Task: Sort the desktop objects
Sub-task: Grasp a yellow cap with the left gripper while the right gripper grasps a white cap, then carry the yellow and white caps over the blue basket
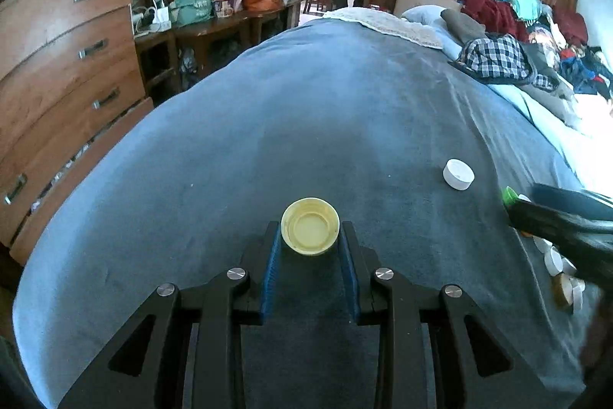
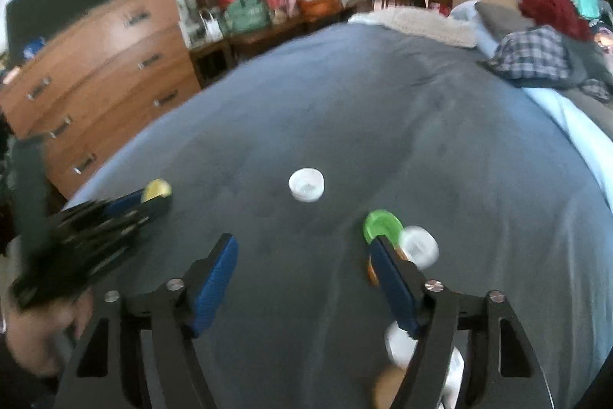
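A yellow cap [image 1: 310, 231] is clamped in the left gripper [image 1: 310, 236] over the blanket [image 1: 306, 110] — the right gripper [image 2: 304, 248] is held wide, nothing between its jaws.

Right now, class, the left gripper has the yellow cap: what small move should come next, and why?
Probably lift the yellow cap clear of the blanket and carry it to its group. The left gripper is shut on it, while the right gripper holds nothing, and the white cap and green cap lie unsorted.
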The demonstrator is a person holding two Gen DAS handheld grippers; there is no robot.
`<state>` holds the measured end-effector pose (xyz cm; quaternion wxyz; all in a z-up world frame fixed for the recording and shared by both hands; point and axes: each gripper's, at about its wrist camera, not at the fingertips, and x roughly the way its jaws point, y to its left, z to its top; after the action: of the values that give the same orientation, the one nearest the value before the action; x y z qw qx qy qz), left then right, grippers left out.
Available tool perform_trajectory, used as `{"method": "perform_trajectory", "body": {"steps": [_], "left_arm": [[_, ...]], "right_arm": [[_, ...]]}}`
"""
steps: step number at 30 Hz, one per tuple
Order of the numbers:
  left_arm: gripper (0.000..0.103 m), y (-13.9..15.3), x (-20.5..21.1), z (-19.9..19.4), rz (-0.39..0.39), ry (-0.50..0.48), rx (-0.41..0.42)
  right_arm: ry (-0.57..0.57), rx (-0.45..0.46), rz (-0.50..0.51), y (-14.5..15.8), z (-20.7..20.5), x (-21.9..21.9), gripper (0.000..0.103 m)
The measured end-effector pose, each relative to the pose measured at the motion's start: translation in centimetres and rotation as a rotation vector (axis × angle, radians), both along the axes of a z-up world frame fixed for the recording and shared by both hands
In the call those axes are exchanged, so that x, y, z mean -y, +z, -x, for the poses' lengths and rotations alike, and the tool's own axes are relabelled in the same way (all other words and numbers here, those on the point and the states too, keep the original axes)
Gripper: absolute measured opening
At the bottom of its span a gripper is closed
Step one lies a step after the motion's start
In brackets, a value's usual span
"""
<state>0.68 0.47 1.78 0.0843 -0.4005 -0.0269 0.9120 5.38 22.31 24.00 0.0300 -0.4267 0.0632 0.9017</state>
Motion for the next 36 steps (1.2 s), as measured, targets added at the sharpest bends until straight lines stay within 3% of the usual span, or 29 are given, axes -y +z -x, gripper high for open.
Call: {"method": "perform_trajectory", "body": {"steps": [3,11,13,14,16,21,26,36], "left_arm": [[0.025,-0.1,0.1,0.1,-0.012,0.001,0.013],[0.025,-0.2,0.4,0.3,-0.026,-0.002,0.026],[0.025,-0.2,0.4,0.4,-0.024,-0.002,0.025],[0.025,-0.2,0.4,0.4,-0.025,-0.003,0.025],[0.025,-0.2,0.4,0.4,-0.025,-0.001,0.025],[0.025,1.2,0.5,-0.5,-0.004,-0.015,-0.002],[0.025,4.8,-0.4,-3.1,-0.049,-0.074,-0.052],[0.025,11.1,-8.0,-9.1,-0.112,-0.295,-0.131]], "right_arm": [[-0.018,0.029,-0.005,-1.3,2.8,-0.2,0.061],[-0.014,0.091,-0.062,-3.1,6.3,-0.1,0.057],[-0.019,0.092,-0.064,-3.0,6.3,-0.1,0.046],[-0.019,0.092,-0.054,-2.9,6.1,-0.2,0.033],[-0.021,0.079,-0.037,-2.0,5.3,0.0,0.032],[0.001,-0.01,-0.037,2.6,0.6,1.5,0.032],[0.0,-0.081,-0.058,7.1,-6.3,2.9,0.032],[-0.134,-0.166,-0.101,13.0,-18.5,1.3,0.032]]}}
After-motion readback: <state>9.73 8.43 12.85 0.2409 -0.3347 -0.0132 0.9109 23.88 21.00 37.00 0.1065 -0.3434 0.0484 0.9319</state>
